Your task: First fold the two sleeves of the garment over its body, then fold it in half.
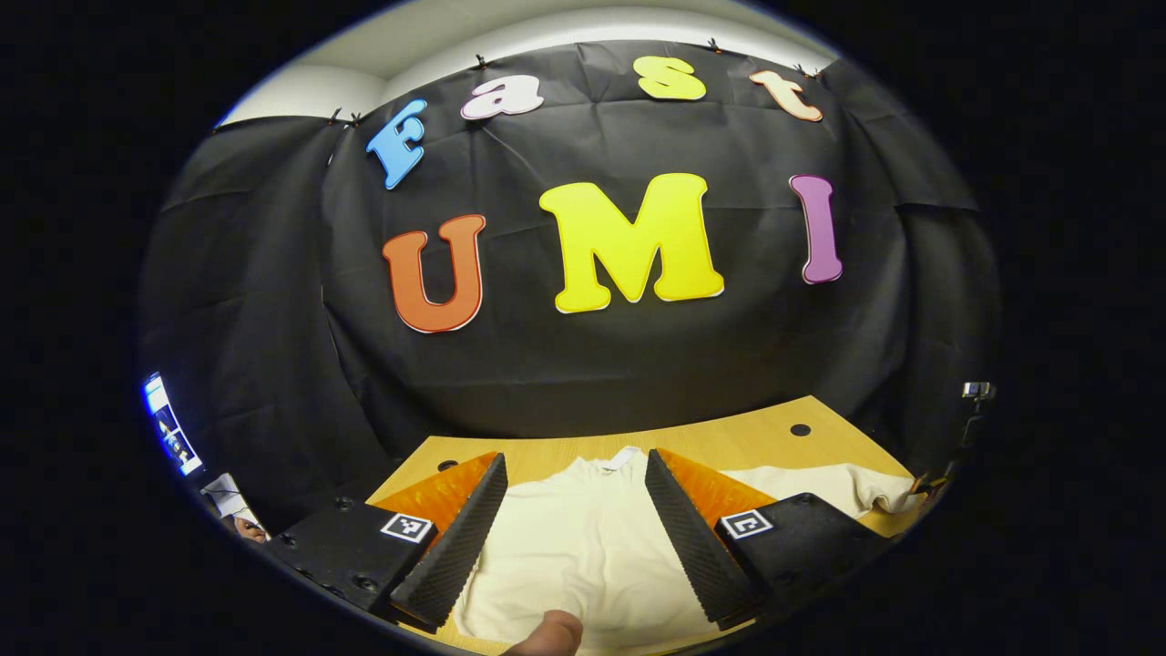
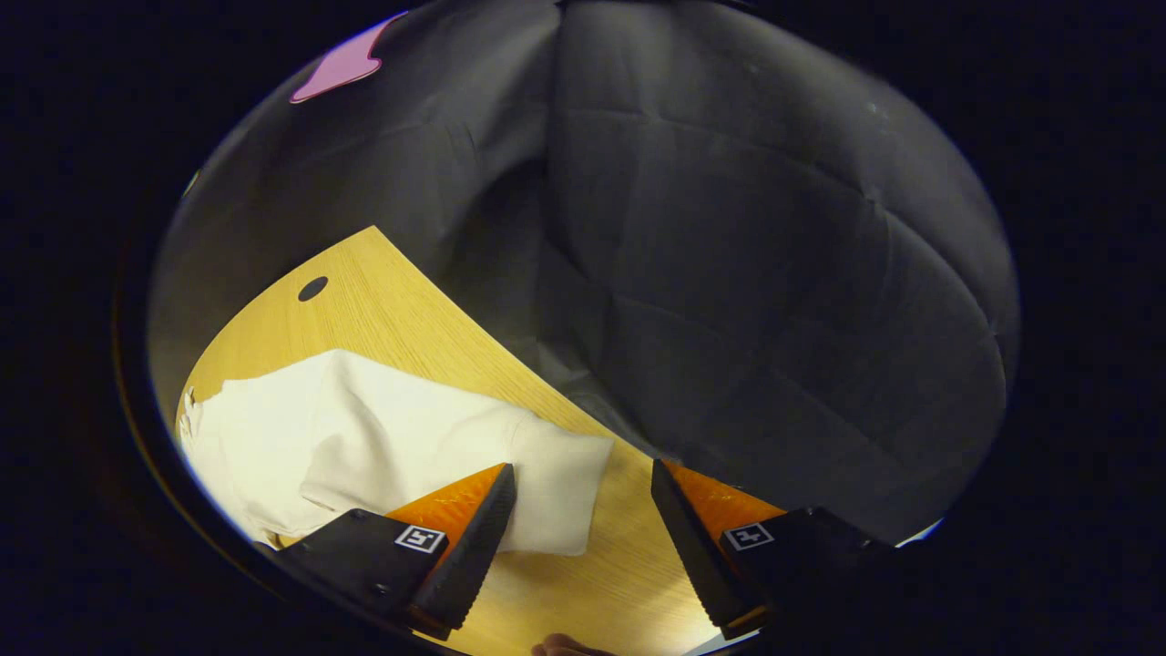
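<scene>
A cream garment (image 1: pixel 583 538) lies flat on the wooden table (image 1: pixel 729 437), its collar toward the far wall. My left gripper (image 1: pixel 576 474) hangs open over the garment's body, with nothing between its fingers. One sleeve (image 1: pixel 833 487) stretches out to the right in the left gripper view. In the right gripper view the sleeve (image 2: pixel 410 437) lies spread on the table (image 2: pixel 383 301), its cuff (image 2: pixel 569 492) pointing at the table's edge. My right gripper (image 2: pixel 581 478) is open just above the cuff, one finger over the cuff's near side.
The black cloth wall (image 1: pixel 583 364) closes the booth behind the table. The table's right edge (image 2: pixel 547 392) runs diagonally close to the cuff. A dark round hole (image 2: pixel 312 289) marks the far corner of the tabletop. A fingertip (image 1: pixel 551 633) shows at the bottom.
</scene>
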A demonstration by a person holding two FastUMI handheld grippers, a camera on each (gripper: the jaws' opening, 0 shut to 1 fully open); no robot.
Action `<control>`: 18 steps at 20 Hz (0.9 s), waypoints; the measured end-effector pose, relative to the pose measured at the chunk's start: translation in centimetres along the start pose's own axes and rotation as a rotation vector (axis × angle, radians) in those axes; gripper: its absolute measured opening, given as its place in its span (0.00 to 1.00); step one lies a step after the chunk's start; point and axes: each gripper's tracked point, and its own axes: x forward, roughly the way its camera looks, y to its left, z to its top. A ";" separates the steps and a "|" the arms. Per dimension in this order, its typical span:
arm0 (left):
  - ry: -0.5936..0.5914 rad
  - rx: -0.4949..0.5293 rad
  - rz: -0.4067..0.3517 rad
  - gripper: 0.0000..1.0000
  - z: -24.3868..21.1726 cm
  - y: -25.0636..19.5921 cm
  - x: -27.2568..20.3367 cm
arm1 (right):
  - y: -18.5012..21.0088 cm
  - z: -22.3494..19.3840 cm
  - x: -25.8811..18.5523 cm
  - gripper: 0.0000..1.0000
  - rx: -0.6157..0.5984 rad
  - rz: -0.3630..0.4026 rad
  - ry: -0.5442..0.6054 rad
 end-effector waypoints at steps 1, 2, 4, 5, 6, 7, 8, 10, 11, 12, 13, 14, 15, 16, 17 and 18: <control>-0.001 0.002 0.008 0.98 0.2 -0.3 0.0 | 0.0 -0.6 0.3 0.95 0.015 0.004 0.030; -0.005 0.004 0.013 0.98 0.3 -0.5 -0.2 | 0.1 -0.7 0.4 0.94 0.033 0.009 0.063; -0.007 0.010 0.024 0.98 0.6 -0.8 -0.4 | 0.5 -0.8 0.0 0.92 0.058 0.023 0.121; -0.002 0.016 0.026 0.98 0.3 -0.7 -0.7 | 0.5 -0.6 0.2 0.91 0.051 0.026 0.139; 0.003 0.024 0.027 0.98 0.1 -0.7 -0.9 | 0.6 -0.6 0.2 0.84 0.039 0.028 0.155; 0.002 0.024 0.032 0.98 0.2 -0.2 -1.0 | 0.9 -0.9 0.5 0.86 0.024 0.041 0.170; 0.001 0.021 0.031 0.98 0.1 0.1 -0.9 | 1.2 -0.9 0.6 0.81 0.008 0.056 0.189; 0.013 0.013 0.032 0.98 -0.3 0.9 -0.6 | 1.6 -0.7 0.5 0.67 -0.008 0.062 0.214; 0.021 0.007 0.035 0.99 -0.6 1.4 -0.7 | 1.8 -0.6 0.5 0.64 0.005 0.065 0.227; 0.027 -0.004 0.033 0.98 -1.0 1.9 -0.8 | 1.7 -0.6 0.4 0.63 0.019 0.061 0.241; 0.032 -0.013 0.028 0.98 -1.2 2.2 -0.9 | 1.6 -0.6 0.2 0.63 0.036 0.057 0.256; 0.038 -0.012 0.031 0.99 -1.7 2.8 -1.1 | 1.7 -0.3 0.2 0.59 0.045 0.065 0.254; 0.056 -0.006 0.032 0.98 -2.3 3.3 -1.2 | 2.0 -0.3 0.2 0.61 0.050 0.075 0.258; 0.078 -0.001 0.036 0.98 -3.1 3.9 -1.2 | 2.0 -0.2 0.0 0.45 0.046 0.074 0.264; 0.093 -0.002 0.035 0.98 -3.7 4.5 -1.5 | 2.1 -0.3 0.3 0.42 0.044 0.080 0.260; 0.098 -0.006 0.036 0.98 -3.9 4.9 -1.6 | 2.2 -0.3 0.4 0.41 0.047 0.078 0.269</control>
